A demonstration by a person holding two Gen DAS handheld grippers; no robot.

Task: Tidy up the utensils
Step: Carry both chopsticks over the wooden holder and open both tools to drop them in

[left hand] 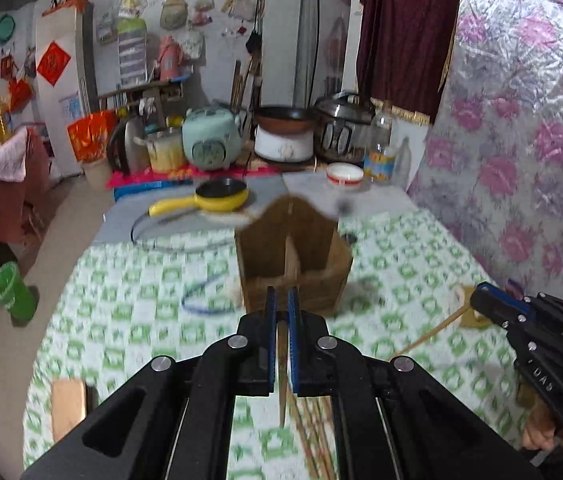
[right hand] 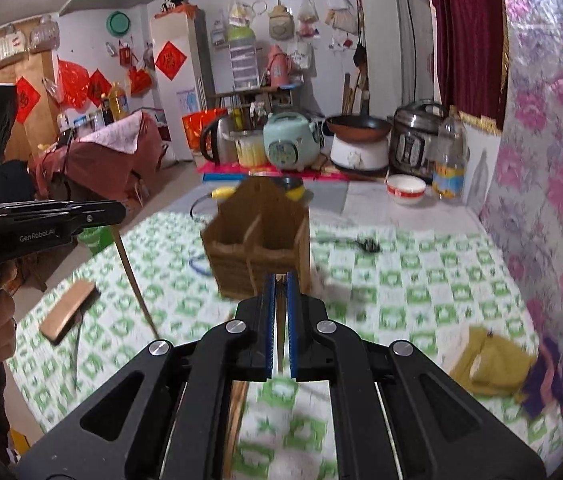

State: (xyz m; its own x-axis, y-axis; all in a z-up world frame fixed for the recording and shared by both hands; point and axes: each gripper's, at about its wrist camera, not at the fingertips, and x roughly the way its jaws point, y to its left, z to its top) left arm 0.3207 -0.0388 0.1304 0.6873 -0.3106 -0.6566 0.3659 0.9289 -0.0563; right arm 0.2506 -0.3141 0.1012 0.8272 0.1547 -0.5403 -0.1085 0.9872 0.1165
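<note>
**Two chopsticks held above the checked bench**

Above the bench [right hand: 421, 280], just short of the wooden holder [right hand: 257, 248], the right claw [right hand: 280, 280] is clenched on a thin wooden chopstick [right hand: 237, 412] that hangs down beneath it. To the left of the holder, the left claw [right hand: 119, 210] is clamped on another chopstick [right hand: 135, 280], which slants down toward the cloth. The holder stands upright on the bench with its two compartments open at the top. Left of the holder a wooden block [right hand: 67, 312] is seen lying flat; right of it, a yellow cloth [right hand: 489, 364].
</note>
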